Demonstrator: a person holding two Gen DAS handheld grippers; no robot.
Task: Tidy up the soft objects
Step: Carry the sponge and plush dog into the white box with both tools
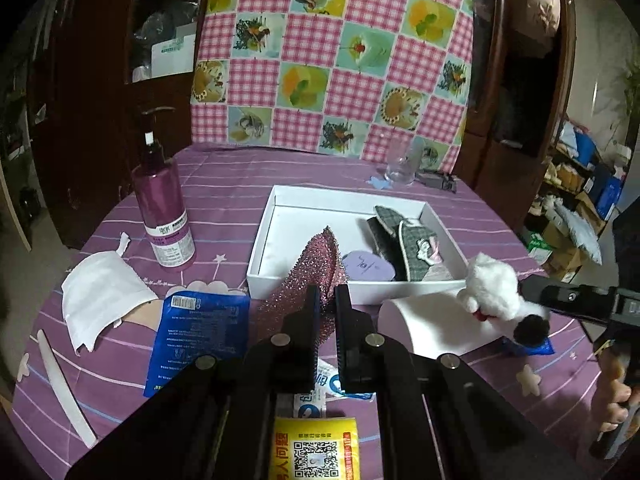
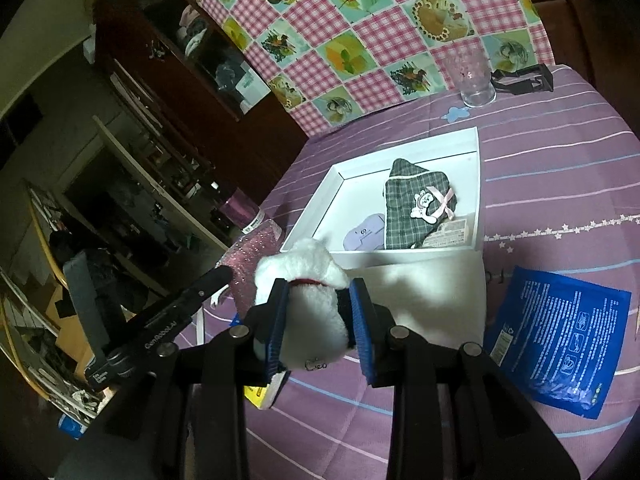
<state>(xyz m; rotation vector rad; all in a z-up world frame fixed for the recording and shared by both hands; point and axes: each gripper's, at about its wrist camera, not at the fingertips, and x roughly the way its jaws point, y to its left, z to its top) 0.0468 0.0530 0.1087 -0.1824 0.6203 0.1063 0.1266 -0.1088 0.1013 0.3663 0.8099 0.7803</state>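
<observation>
My left gripper (image 1: 325,300) is shut on a pink glittery cloth (image 1: 310,276), whose top leans over the near wall of the white box (image 1: 360,294). My right gripper (image 2: 320,294) is shut on a white plush dog (image 2: 308,292) and holds it above the table, just in front of the box (image 2: 404,258). The dog also shows in the left wrist view (image 1: 494,292), at the box's right corner. Inside the box lie a grey plaid pouch (image 2: 416,208) and a lilac pad (image 2: 364,236).
On the purple tablecloth stand a purple pump bottle (image 1: 162,208) and a clear glass (image 1: 402,164). A white pouch (image 1: 98,300), blue packets (image 1: 200,332) (image 2: 560,340), a white lid (image 1: 436,328) and a yellow packet (image 1: 314,448) lie around. A checkered cushion (image 1: 332,52) stands behind.
</observation>
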